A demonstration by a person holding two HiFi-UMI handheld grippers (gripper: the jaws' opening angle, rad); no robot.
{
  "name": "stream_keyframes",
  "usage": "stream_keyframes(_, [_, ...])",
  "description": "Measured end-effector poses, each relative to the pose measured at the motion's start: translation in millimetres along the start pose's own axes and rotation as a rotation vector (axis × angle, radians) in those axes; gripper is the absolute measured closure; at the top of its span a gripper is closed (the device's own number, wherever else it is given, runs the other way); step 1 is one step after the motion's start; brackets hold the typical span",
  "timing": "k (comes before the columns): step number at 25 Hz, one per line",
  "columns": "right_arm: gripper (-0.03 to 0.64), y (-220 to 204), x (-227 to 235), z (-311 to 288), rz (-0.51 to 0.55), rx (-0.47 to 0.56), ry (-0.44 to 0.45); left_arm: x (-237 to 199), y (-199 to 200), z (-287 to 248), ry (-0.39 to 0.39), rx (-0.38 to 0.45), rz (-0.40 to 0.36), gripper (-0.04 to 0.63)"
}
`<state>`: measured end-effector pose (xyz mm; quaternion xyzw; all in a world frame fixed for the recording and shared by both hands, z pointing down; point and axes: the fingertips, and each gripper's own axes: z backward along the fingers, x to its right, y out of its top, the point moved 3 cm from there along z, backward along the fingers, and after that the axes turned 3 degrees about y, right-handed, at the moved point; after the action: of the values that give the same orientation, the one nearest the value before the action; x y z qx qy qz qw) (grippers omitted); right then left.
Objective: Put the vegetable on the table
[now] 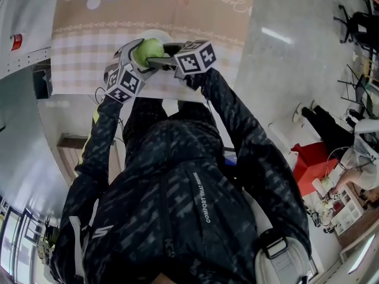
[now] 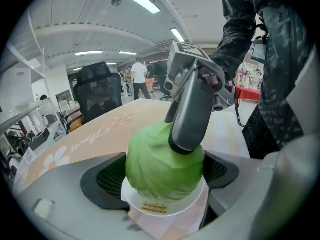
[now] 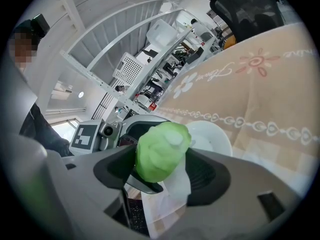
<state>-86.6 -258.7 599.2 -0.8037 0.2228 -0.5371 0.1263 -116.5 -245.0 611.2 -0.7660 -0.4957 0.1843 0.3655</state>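
Got a green cabbage (image 1: 149,49) pinched from 2 directions at once: squeezed side to side between the dark pads of the left gripper (image 2: 165,176), and clamped by the right gripper (image 3: 160,169) too, with 1 of its fingers (image 2: 192,109) laid over the top. Hanging right above a white plate (image 3: 215,139) near the front edge of the table's beige flowery cloth (image 1: 195,22), can't tell whether touching the plate or not. Pretty much a ball, so no real long axis to call, just slightly taller than wide in the right gripper view, with a paler patch facing up toward that camera.
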Motion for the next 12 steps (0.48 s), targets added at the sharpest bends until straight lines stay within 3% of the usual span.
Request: stream_keyframes(12, [0.307, -5.4, 12.8, -0.4, -0.031, -0.016, -0.011, 0.3, -5.1, -10.5, 0.001, -0.042, -0.036, 0.141])
